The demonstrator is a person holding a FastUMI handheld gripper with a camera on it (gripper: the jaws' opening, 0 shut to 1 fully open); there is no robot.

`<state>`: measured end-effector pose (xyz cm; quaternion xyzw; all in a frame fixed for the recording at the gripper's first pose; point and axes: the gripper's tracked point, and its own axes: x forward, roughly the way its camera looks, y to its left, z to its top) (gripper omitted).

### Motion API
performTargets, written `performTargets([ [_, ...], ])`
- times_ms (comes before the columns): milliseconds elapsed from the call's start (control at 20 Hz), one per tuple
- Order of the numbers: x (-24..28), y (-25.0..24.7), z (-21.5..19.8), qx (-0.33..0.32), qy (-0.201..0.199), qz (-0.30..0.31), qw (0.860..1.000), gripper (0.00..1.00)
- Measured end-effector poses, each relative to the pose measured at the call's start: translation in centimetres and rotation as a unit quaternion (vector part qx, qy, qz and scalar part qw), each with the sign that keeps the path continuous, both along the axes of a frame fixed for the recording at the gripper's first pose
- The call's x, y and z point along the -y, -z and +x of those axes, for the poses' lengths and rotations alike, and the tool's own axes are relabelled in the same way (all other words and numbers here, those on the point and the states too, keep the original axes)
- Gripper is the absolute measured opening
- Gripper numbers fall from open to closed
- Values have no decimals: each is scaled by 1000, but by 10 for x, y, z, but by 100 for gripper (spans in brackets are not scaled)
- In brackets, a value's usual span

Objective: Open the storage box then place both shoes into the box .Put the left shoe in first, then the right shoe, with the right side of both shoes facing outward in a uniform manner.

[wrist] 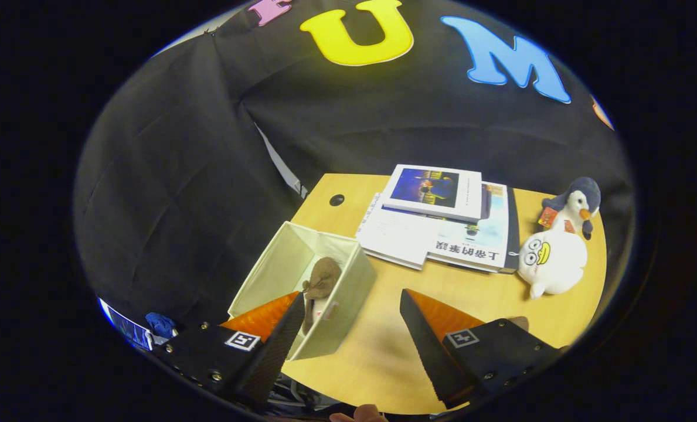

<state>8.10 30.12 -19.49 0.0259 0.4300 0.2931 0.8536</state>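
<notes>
Looking past our gripper (348, 328), we find its fingers spread wide apart with nothing between them. One storage box (348, 293) stands open on the wooden table (383, 351), just ahead of the left finger, which hides the box's near corner. Inside lies one brown shoe (320, 281), partly covered by that finger. Beyond the box we count roughly three stacked books (442, 225); beside these sit two plush toys (556, 249). Something brown (521, 321) peeks behind the right finger, too hidden to identify.

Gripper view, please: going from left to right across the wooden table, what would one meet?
Open cream fabric storage box holding a brown shoe → stack of books → white round plush toy. The gripper hovers with jaws open, empty.
</notes>
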Motion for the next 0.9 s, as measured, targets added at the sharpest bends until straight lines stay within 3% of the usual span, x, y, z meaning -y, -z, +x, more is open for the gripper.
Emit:
performTargets([
  [550,147,5,-1,-7,65,0,998,99],
  [900,224,40,-17,-14,113,-22,993,99],
])
